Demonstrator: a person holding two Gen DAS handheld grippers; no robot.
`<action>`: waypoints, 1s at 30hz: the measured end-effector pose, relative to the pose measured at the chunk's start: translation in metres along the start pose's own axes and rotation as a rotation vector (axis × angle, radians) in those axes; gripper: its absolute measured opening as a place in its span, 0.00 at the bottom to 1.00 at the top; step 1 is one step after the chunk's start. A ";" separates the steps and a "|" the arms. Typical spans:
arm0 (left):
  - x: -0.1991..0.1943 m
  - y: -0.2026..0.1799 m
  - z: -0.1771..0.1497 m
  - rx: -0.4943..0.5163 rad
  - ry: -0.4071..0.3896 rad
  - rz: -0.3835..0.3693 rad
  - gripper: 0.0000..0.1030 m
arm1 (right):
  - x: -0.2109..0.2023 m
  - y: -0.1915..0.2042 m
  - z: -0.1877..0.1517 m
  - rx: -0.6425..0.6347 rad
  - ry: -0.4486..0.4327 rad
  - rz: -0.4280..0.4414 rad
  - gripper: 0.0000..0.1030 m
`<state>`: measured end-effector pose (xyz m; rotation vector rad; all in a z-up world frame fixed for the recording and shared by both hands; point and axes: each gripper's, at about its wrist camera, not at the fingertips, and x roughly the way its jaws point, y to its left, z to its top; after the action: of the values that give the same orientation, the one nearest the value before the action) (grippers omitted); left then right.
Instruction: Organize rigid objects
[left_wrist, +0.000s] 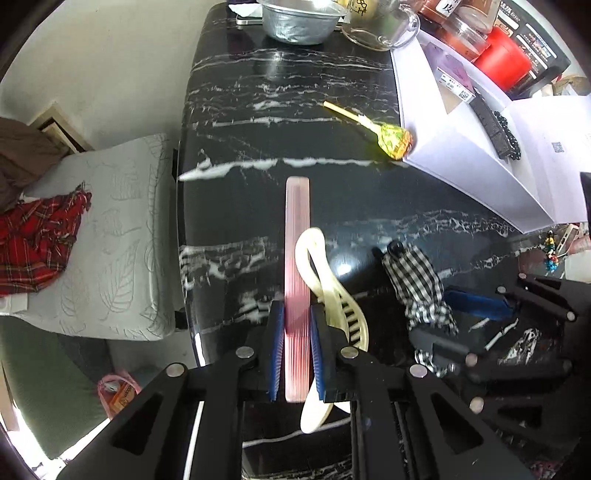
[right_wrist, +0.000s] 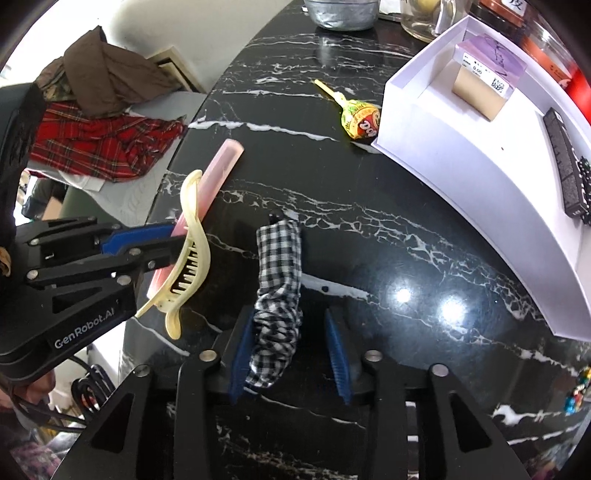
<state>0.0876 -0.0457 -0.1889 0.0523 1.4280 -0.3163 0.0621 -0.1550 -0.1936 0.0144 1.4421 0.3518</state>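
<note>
My left gripper (left_wrist: 297, 343) is shut on a pink ribbed comb (left_wrist: 297, 236), which sticks out ahead over the black marble table (left_wrist: 280, 92). A cream claw clip (left_wrist: 325, 273) rests against the comb and the right finger; I cannot tell whether it is caught. From the right wrist view, the left gripper (right_wrist: 173, 242), comb (right_wrist: 221, 166) and clip (right_wrist: 192, 251) are at left. My right gripper (right_wrist: 290, 354) is open around a black-and-white checked fabric piece (right_wrist: 279, 258), which touches only the left pad. The left wrist view also shows the right gripper (left_wrist: 456, 325) and fabric piece (left_wrist: 417, 273).
A wrapped lollipop (right_wrist: 360, 123) lies against the open white box (right_wrist: 461, 155), which holds a small carton, a dark bar and black beads. A metal bowl (left_wrist: 299, 18), glass mug (left_wrist: 388, 29) and red-lidded jars (left_wrist: 502, 59) stand at the back. Bedding (left_wrist: 110, 240) lies beyond the table's left edge.
</note>
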 end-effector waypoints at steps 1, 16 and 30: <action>0.000 -0.001 0.002 0.005 -0.003 0.006 0.14 | 0.000 0.001 0.001 -0.004 -0.001 -0.002 0.41; -0.003 -0.001 0.007 -0.002 -0.037 0.012 0.13 | 0.009 0.022 0.003 -0.069 -0.039 -0.098 0.19; -0.038 0.005 -0.009 -0.042 -0.062 -0.017 0.13 | -0.005 0.024 0.010 -0.057 -0.048 -0.036 0.18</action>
<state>0.0758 -0.0317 -0.1544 -0.0042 1.3735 -0.2993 0.0659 -0.1313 -0.1820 -0.0484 1.3831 0.3608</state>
